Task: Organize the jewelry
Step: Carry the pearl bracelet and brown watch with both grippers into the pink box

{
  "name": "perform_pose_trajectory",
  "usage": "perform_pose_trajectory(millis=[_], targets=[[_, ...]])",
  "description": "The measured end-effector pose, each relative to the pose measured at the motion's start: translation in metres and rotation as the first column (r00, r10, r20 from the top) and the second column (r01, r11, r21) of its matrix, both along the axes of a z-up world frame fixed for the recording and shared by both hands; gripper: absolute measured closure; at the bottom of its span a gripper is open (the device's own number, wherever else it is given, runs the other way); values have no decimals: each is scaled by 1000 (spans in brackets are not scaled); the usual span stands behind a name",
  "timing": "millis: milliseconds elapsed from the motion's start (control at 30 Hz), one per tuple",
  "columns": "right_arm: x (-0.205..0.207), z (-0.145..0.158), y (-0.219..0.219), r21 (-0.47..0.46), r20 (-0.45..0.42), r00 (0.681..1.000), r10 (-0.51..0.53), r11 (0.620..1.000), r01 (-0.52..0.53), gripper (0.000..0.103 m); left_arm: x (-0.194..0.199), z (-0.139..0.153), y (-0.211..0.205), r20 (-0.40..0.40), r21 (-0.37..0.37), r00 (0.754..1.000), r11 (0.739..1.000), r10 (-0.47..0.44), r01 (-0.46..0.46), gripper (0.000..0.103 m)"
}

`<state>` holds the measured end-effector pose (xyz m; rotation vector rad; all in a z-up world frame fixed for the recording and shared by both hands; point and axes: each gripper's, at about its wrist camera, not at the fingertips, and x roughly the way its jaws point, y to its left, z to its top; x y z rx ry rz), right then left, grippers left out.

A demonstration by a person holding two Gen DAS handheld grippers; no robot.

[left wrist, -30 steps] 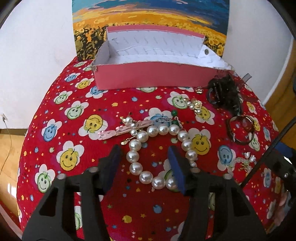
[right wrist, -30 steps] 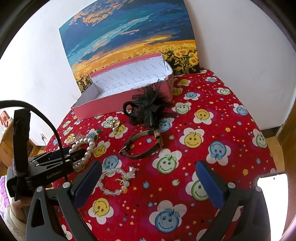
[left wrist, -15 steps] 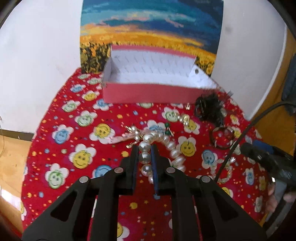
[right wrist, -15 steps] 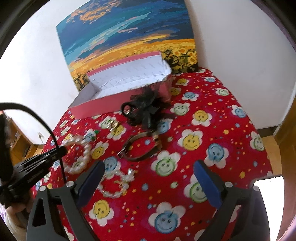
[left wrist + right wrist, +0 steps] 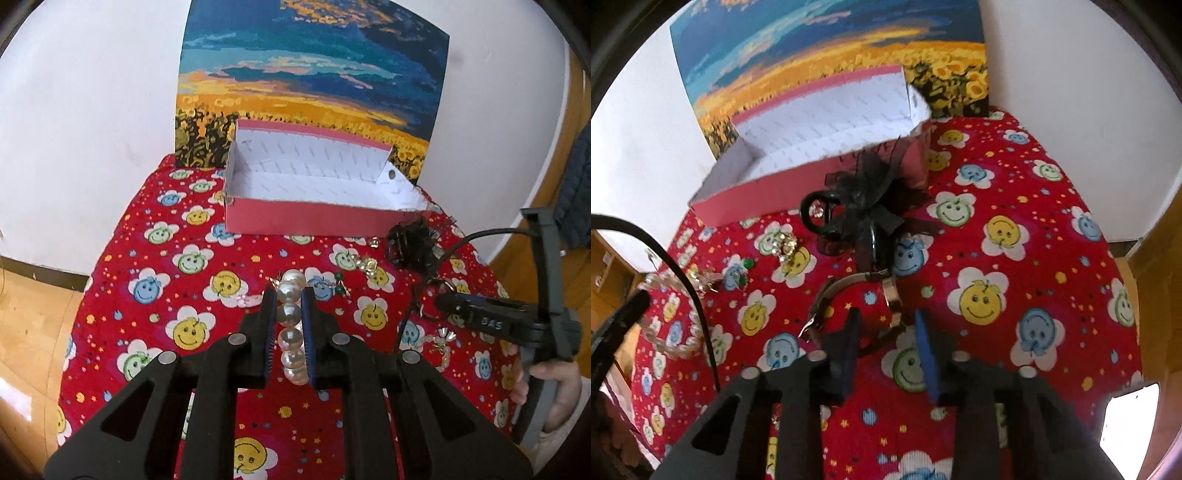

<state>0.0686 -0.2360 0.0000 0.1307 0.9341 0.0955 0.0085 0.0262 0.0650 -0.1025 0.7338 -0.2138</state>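
My left gripper [image 5: 289, 314] clamps the pearl bracelet [image 5: 291, 325] short of the pink box [image 5: 306, 221]; my right gripper [image 5: 886, 332] stands narrowly parted over the leather bracelet [image 5: 857, 295].

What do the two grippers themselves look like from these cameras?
Both are black plastic frames with triangular cut-outs and silver pivot screws. The left gripper has fingers lined with dark blue ribbed pads. The right gripper has brighter blue pads. Seen from the left camera, the right one carries white lettering, a black cable, and is held by a bare hand with a pale cuff.

White walls [image 5: 92, 122]; sunflower painting [image 5: 314, 74] leaning against wall; wooden floor [image 5: 26, 314]; daylight.
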Motion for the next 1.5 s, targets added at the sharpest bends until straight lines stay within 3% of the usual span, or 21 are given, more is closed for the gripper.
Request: perform_pose_trajectory(millis=[100,167,400,633,933,1233,1500], targets=[[3,1,2,-30,-9,1000,9,1000,-9,80,1,7,2,17,5,1000,1000,-5,5,92],[4,1,0,-33,-12,1000,5,999,-6,89,2,12,2,28,7,1000,1000,-9,9,92],[1,8,-4,-9,1,1000,29,1000,-29,91,13,32,3,53,8,998,1000,-27,27,92],[-4,43,1,-7,68,994,82,997,-82,91,34,59,2,114,34,993,999,-23,19,92],[35,81,3,-44,135,986,98,995,-93,91,95,83,-21,152,46,988,999,-25,18,92],[91,100,12,-28,159,983,97,995,-93,91,177,68,-35,88,6,996,1000,8,-9,92],[153,84,18,-23,93,993,77,997,-75,90,241,30,-45,-14,-5,999,999,33,-33,92]])
